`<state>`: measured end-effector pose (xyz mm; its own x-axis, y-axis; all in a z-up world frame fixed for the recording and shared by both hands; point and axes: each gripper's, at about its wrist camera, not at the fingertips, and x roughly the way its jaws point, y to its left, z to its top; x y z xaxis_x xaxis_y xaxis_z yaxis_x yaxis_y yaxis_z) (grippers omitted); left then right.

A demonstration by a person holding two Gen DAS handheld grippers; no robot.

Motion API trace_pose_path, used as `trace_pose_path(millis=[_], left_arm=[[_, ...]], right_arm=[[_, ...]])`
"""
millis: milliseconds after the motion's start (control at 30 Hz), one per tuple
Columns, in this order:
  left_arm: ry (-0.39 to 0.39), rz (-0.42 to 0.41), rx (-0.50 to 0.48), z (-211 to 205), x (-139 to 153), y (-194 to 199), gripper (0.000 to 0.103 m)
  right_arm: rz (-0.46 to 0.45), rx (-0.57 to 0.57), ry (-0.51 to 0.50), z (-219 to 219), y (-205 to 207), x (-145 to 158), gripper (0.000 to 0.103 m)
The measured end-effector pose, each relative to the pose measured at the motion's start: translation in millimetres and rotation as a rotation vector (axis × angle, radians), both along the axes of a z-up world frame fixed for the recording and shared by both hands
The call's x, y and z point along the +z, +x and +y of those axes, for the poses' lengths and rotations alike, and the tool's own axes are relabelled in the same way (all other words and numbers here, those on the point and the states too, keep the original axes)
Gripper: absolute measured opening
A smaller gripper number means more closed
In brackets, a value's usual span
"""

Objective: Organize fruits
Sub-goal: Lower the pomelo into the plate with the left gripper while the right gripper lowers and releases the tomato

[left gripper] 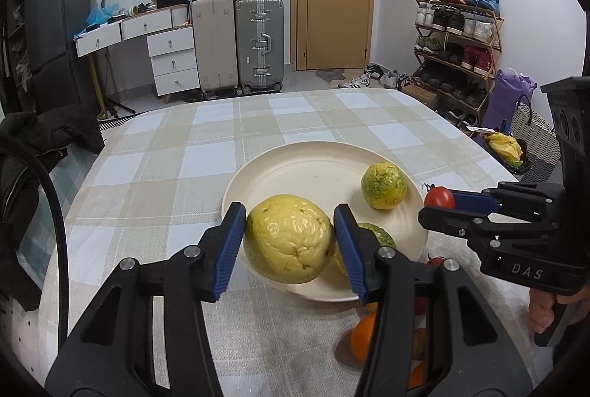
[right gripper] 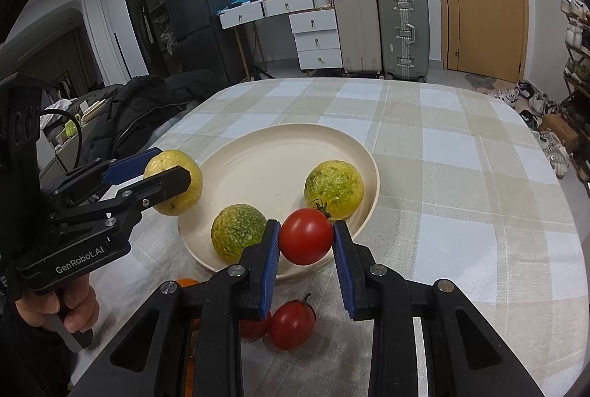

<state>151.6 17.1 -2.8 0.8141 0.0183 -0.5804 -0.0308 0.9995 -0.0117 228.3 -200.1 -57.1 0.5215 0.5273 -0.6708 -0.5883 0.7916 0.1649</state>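
My left gripper [left gripper: 289, 244] is shut on a yellow passion fruit [left gripper: 289, 244] and holds it over the near-left rim of the cream plate [left gripper: 313, 172]. It shows in the right wrist view [right gripper: 173, 181] too. My right gripper [right gripper: 306, 242] is shut on a red tomato [right gripper: 306, 241], held above the plate's near rim [right gripper: 269, 168]; it also shows in the left wrist view [left gripper: 438, 198]. Two green-yellow passion fruits [right gripper: 333, 190] [right gripper: 238, 231] lie on the plate.
Two more tomatoes [right gripper: 293, 325] and oranges [left gripper: 363, 338] lie on the checked tablecloth [right gripper: 461, 176] near the front. A dark jacket [right gripper: 147, 109] hangs off the table's left. Suitcases, drawers and a shoe rack stand behind.
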Motion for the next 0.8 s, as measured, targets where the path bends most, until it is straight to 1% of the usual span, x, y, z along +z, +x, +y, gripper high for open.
trace_pose_path(millis=[500,633,733,800], left_arm=[[-0.016,0.044,0.03,7,-22,22,0.047],[-0.013,0.056,0.022,7,-24,24,0.047],[-0.009,0.078,0.012,5,-26,25,0.048],[-0.011,0.079,0.006,5,-27,23,0.048]], right_arm=[[0.032,-0.014,-0.011,9,13,-15,0.029],[0.042,-0.01,-0.006,9,13,-15,0.029],[0.035,-0.01,-0.012,9,11,-14,0.029],[0.023,-0.017,-0.018,8,9,-13,0.03]])
